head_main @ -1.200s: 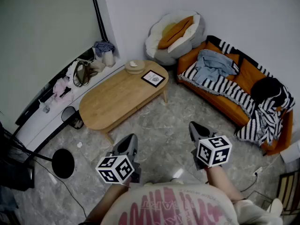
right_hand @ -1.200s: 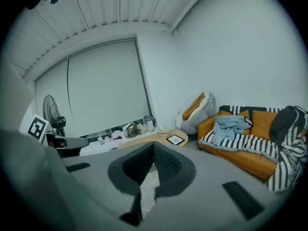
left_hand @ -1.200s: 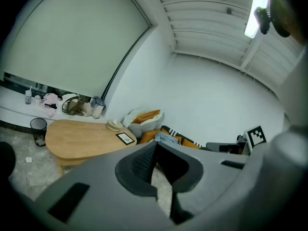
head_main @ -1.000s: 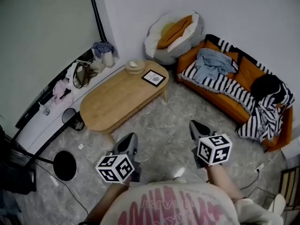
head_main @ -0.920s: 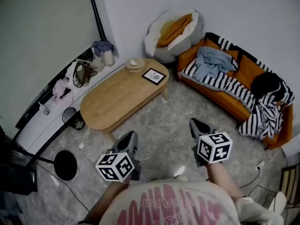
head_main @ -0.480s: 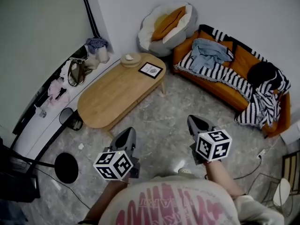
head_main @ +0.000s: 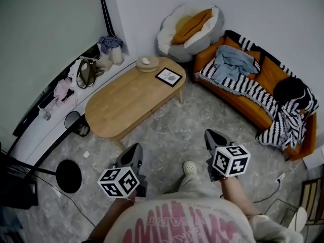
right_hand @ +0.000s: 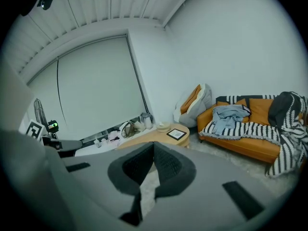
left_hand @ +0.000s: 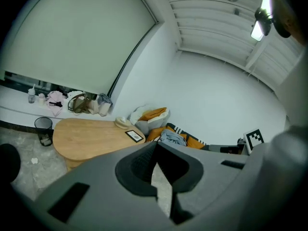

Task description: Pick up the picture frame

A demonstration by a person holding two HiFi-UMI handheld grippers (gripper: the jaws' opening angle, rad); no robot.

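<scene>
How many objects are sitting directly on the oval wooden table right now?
2. The picture frame lies flat at the table's sofa-side end. A round dish, carrying something small and white, sits beside it nearer the wall. The whole tabletop is in view.

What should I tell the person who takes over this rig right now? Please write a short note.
Left hand-held gripper: jaws together, empty, held over the floor.
Right hand-held gripper: jaws together, empty, also over the floor.
Picture frame: lies flat on the wooden table, at the end nearest the orange sofa, next to a round dish.
Done: nothing yet. The frame is untouched and both grippers are well short of the table.
Left: walk to the table, open one gripper, close it on the frame's edge, then lift.
</scene>
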